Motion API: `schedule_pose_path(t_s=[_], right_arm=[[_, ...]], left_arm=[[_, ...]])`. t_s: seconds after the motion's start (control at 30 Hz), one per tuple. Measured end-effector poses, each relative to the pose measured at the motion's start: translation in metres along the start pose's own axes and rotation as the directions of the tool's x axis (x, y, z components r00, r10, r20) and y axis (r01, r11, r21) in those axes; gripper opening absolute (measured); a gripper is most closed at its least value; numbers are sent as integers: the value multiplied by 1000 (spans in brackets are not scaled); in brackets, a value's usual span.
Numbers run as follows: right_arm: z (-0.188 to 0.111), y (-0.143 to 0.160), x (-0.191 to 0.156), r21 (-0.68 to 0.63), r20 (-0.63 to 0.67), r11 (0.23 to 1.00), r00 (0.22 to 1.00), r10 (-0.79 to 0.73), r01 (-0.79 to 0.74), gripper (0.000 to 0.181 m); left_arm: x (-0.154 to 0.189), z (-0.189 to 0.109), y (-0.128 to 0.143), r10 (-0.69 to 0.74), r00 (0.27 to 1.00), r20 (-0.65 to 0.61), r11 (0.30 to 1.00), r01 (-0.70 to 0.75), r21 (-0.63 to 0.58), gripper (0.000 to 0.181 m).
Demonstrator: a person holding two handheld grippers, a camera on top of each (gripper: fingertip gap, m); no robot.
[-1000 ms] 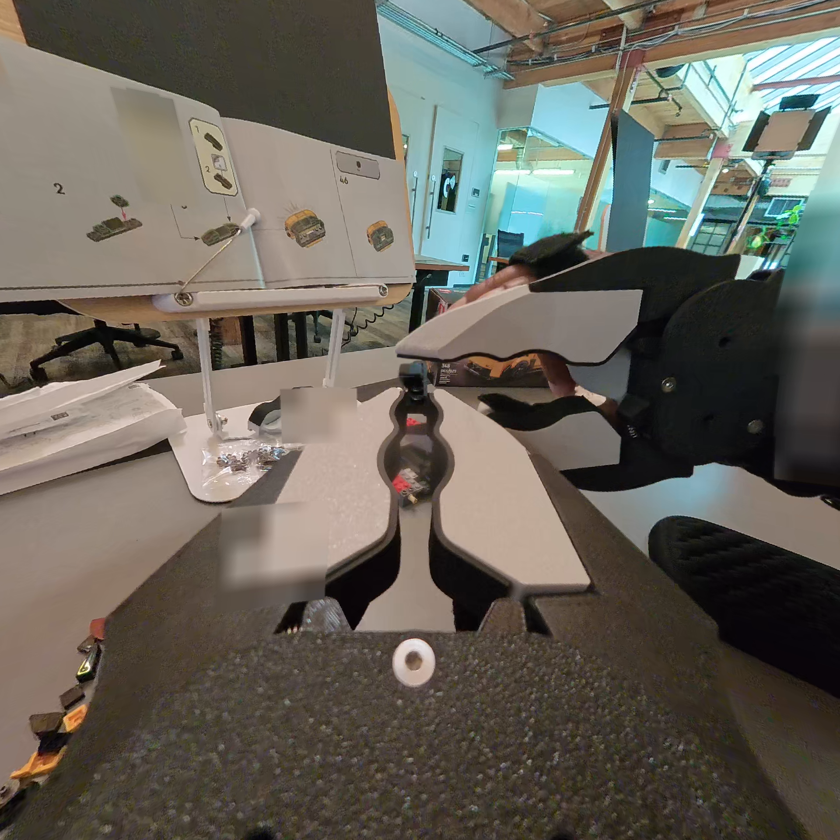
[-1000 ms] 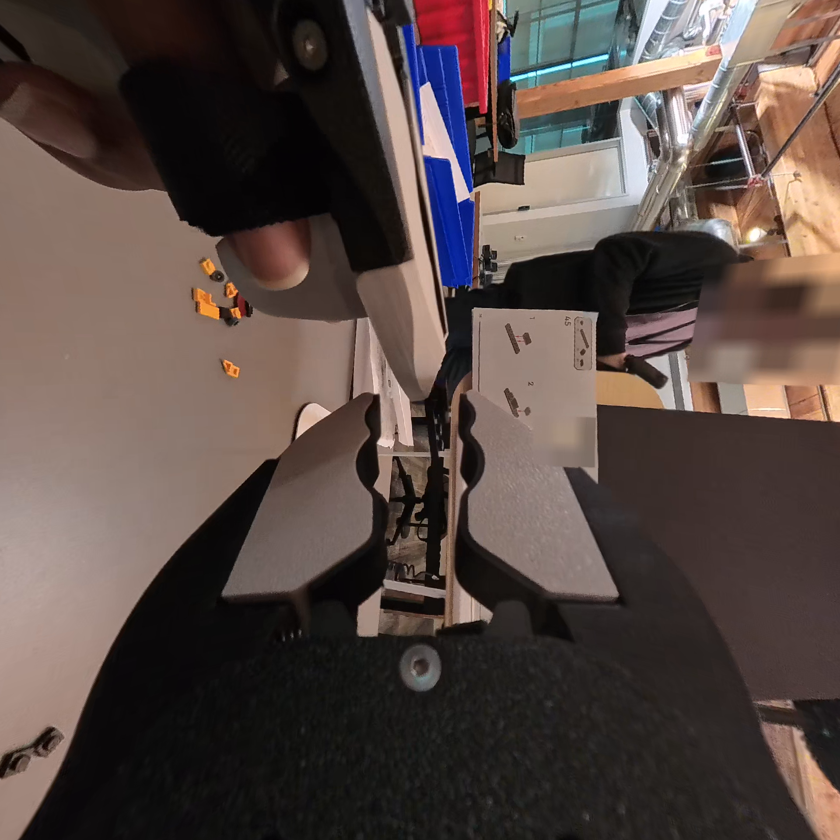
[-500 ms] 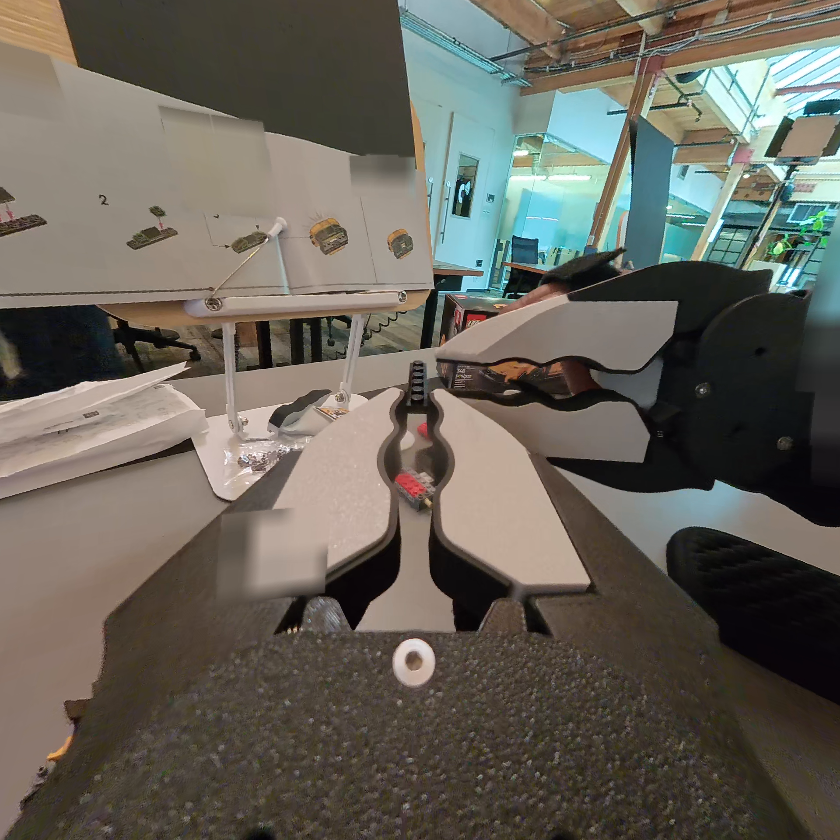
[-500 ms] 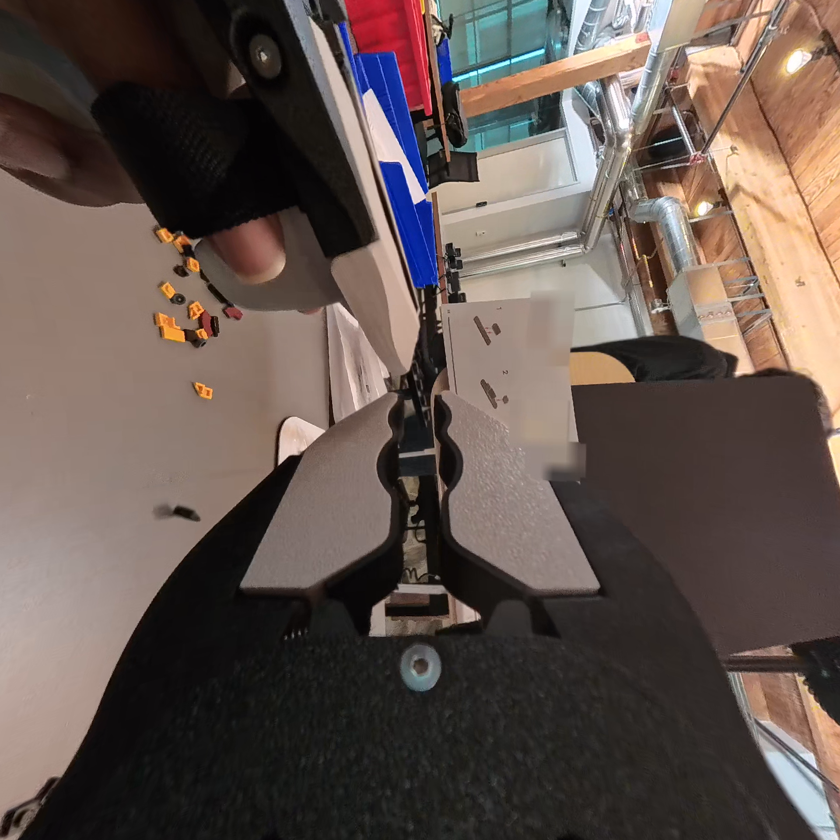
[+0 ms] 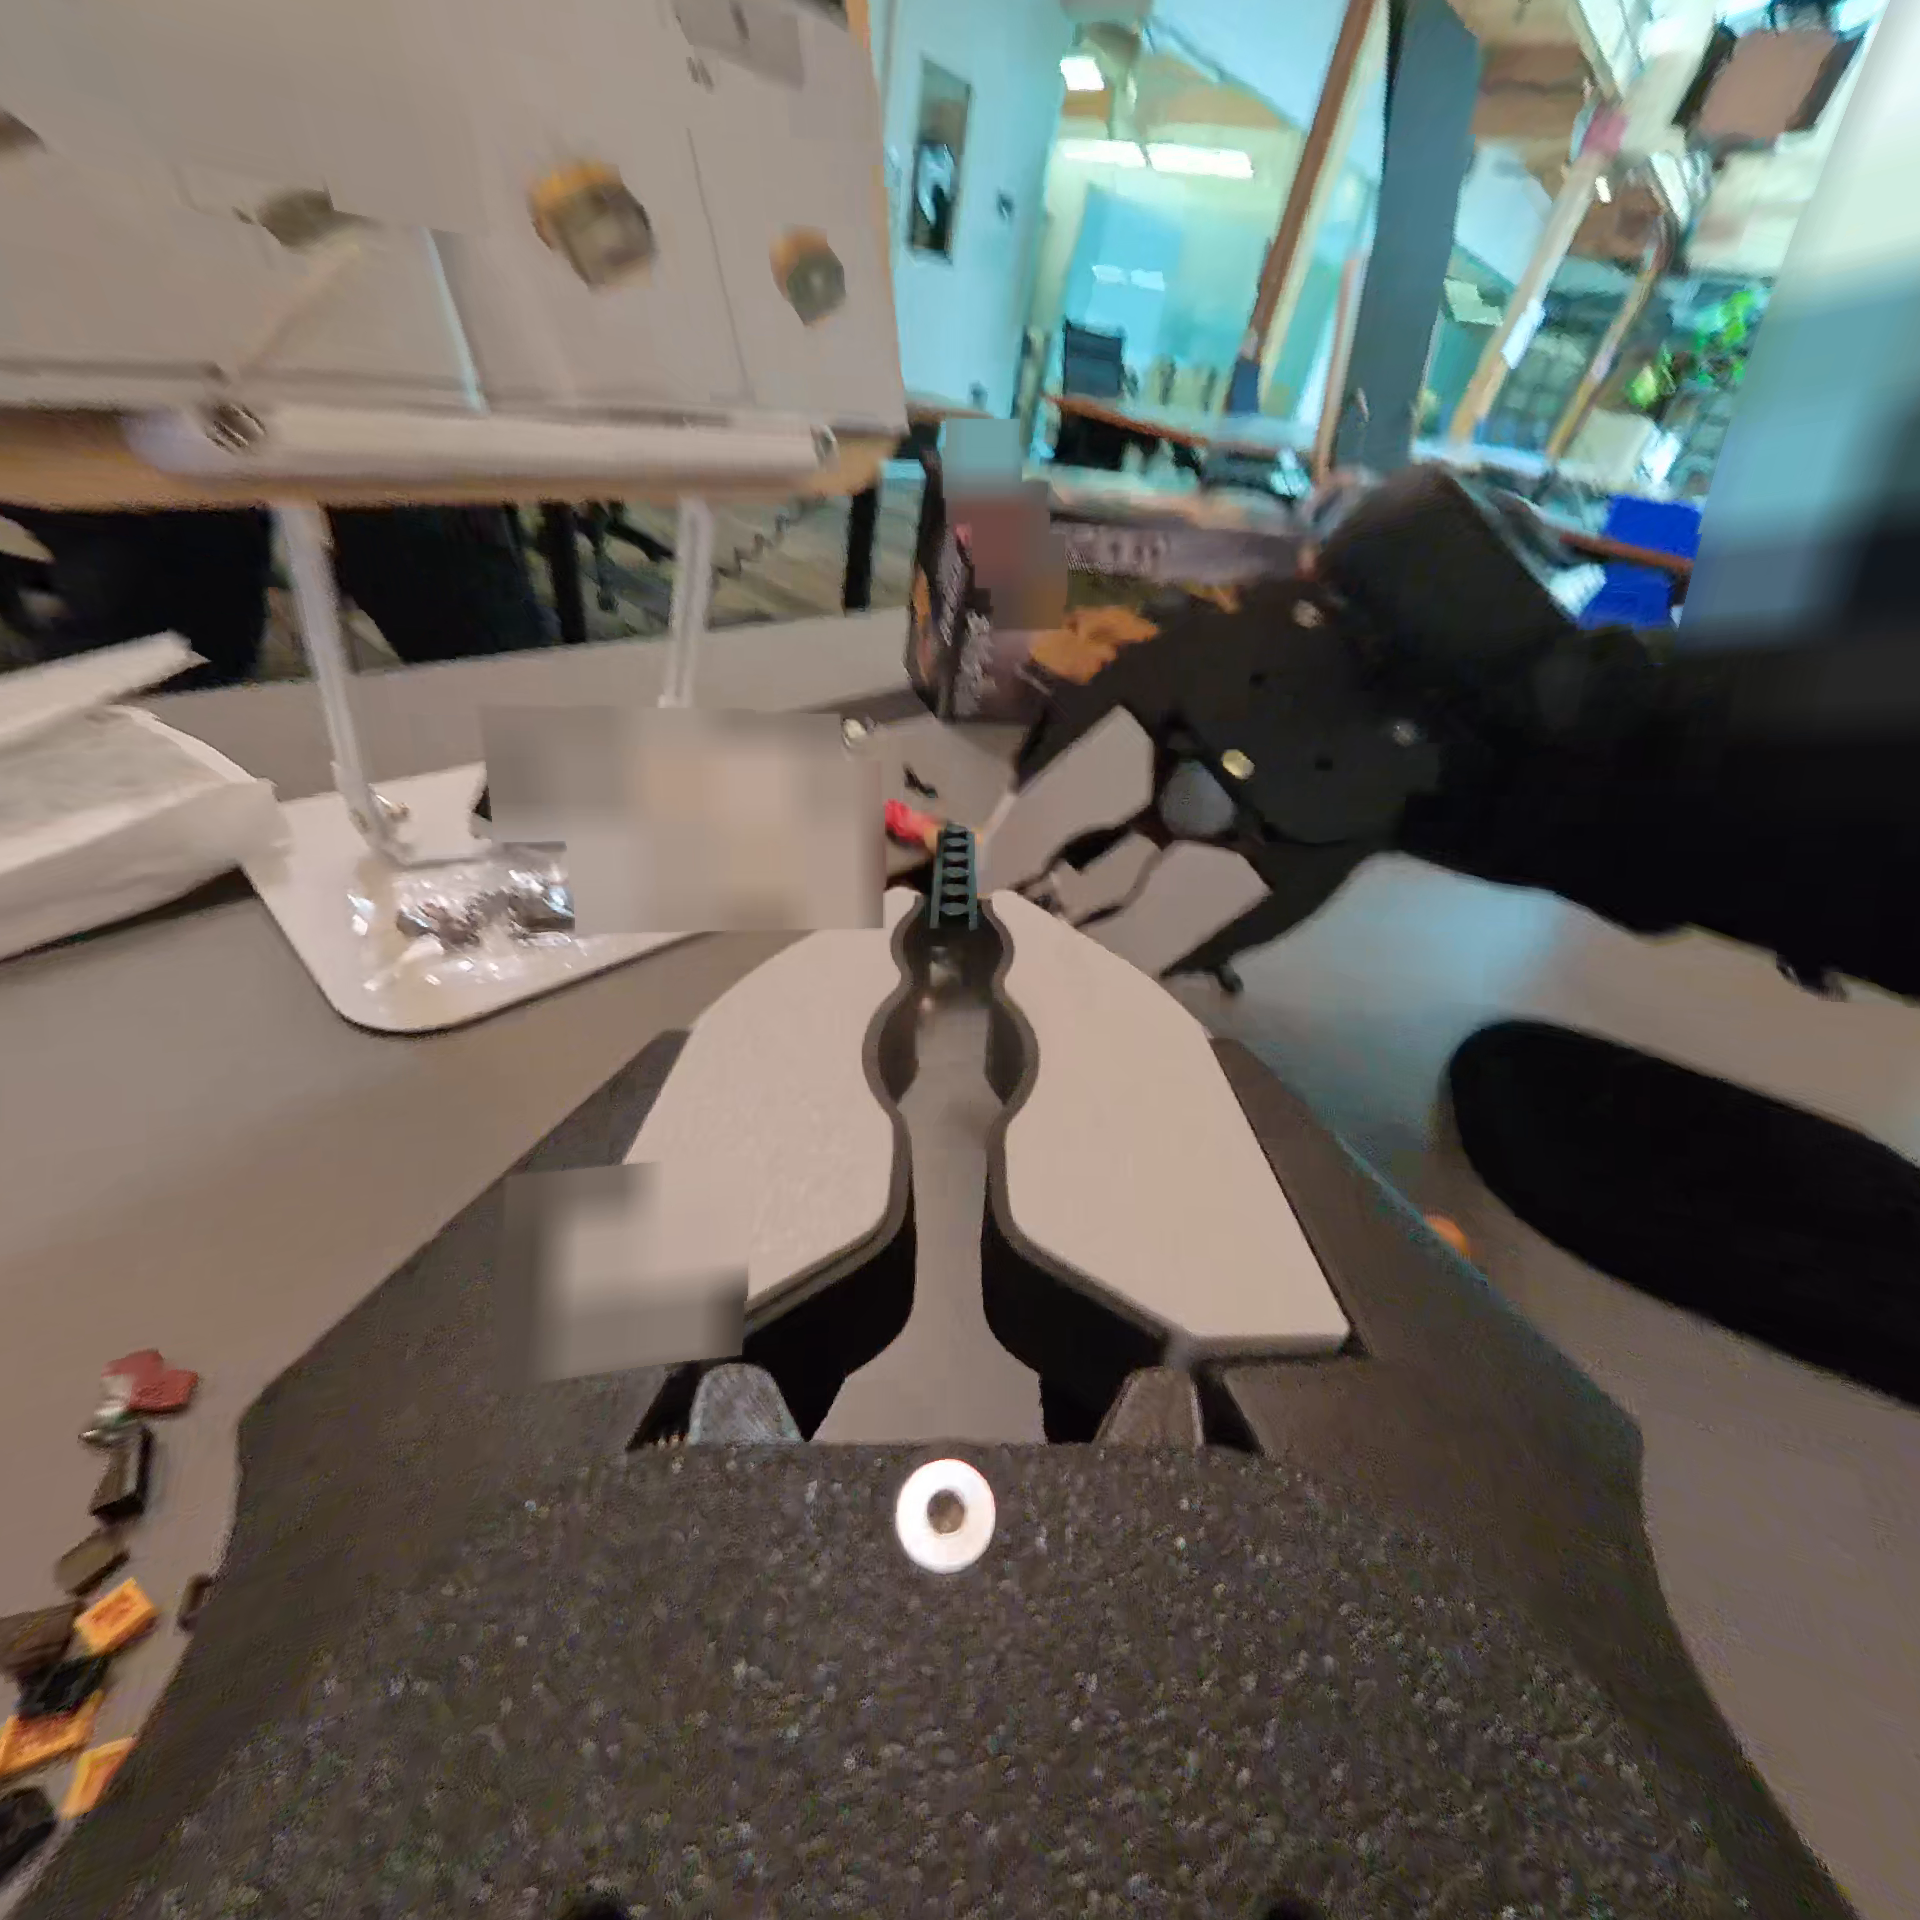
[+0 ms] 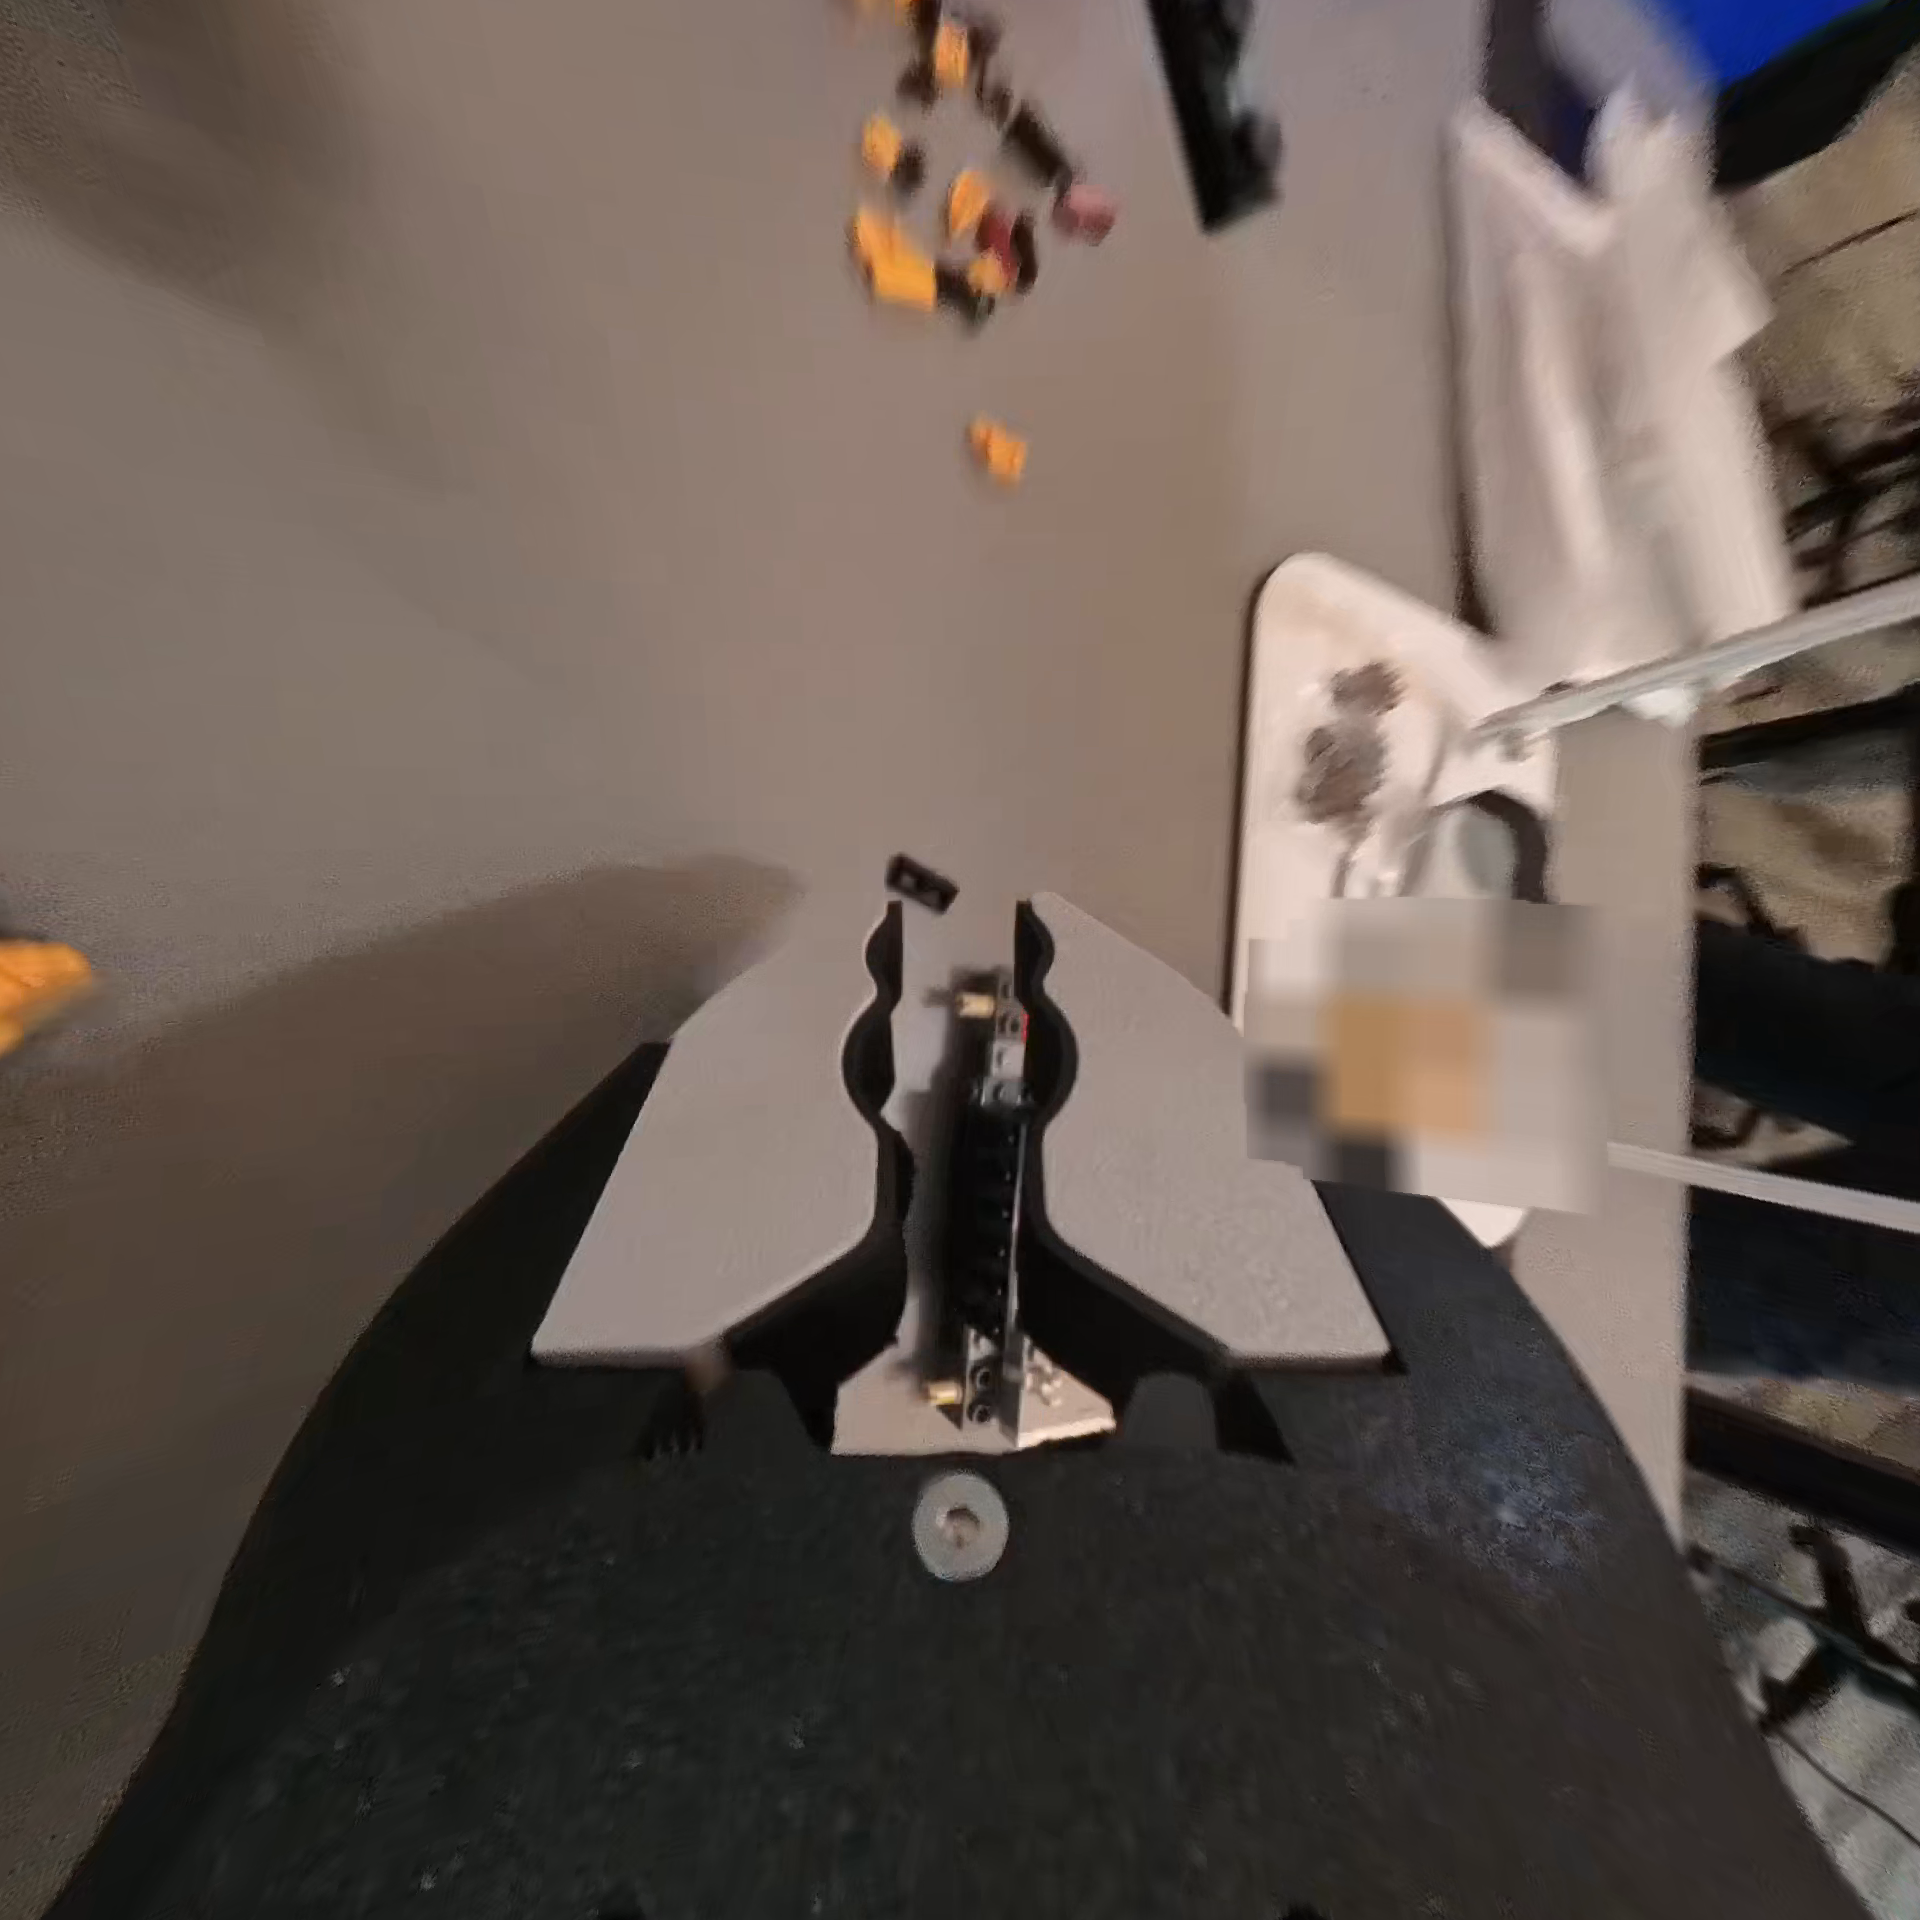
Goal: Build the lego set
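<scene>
left gripper (image 5: 951, 914): fingers nearly pressed together, tips pinching a dark studded lego strip (image 5: 954, 891) that sticks out past them.
right gripper (image 6: 956, 914): fingers spread, nothing clamped. A long black-and-grey lego assembly (image 6: 992, 1195) shows in the gap between them; it lies along the inner edge of the right finger, but whether it touches is unclear. In the left wrist view this gripper (image 5: 1049, 831) sits just right of the strip's tip.
landmark: white stand base (image 5: 343, 935) on the grey table (image 5: 156, 1122).
small black piece (image 6: 921, 882): on the table left of the stand base, just past the right gripper's left fingertip.
loose pieces: orange and black pile (image 6: 940, 223) well left of the base, one orange piece (image 6: 997, 449) nearer to it.
bag of small dark parts (image 5: 473, 914): on the stand base.
instruction booklet (image 5: 447, 208): propped on the stand above the base.
image quality: both views motion-blurred.
</scene>
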State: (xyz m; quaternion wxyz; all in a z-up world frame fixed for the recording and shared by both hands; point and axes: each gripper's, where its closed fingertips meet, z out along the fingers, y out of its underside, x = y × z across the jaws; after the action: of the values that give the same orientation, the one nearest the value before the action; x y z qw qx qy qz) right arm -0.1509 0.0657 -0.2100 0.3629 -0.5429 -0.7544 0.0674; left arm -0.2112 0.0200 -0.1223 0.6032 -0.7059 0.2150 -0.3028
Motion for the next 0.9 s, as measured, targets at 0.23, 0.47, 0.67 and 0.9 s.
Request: schedule_pose_path(t_s=[0.23, 0.47, 0.67, 0.9], right_arm=[[31, 16, -2, -82, 220, 996, 976, -10, 29, 25], [40, 15, -7, -141, 355, 976, 929, -104, 163, 25], [49, 14, -8, -176, 478, 964, 873, -92, 198, 19], [47, 13, -15, -169, 485, 971, 872, -67, 169, 7]], left_arm=[[33, 14, 87, 14, 953, -303, 913, -136, -384, 8], [47, 12, 125, 38, 914, -405, 810, -265, -522, 8], [49, 9, 136, 80, 898, -432, 765, -333, -552, 8], [53, 5, 137, 93, 883, -461, 754, -364, -546, 19]])
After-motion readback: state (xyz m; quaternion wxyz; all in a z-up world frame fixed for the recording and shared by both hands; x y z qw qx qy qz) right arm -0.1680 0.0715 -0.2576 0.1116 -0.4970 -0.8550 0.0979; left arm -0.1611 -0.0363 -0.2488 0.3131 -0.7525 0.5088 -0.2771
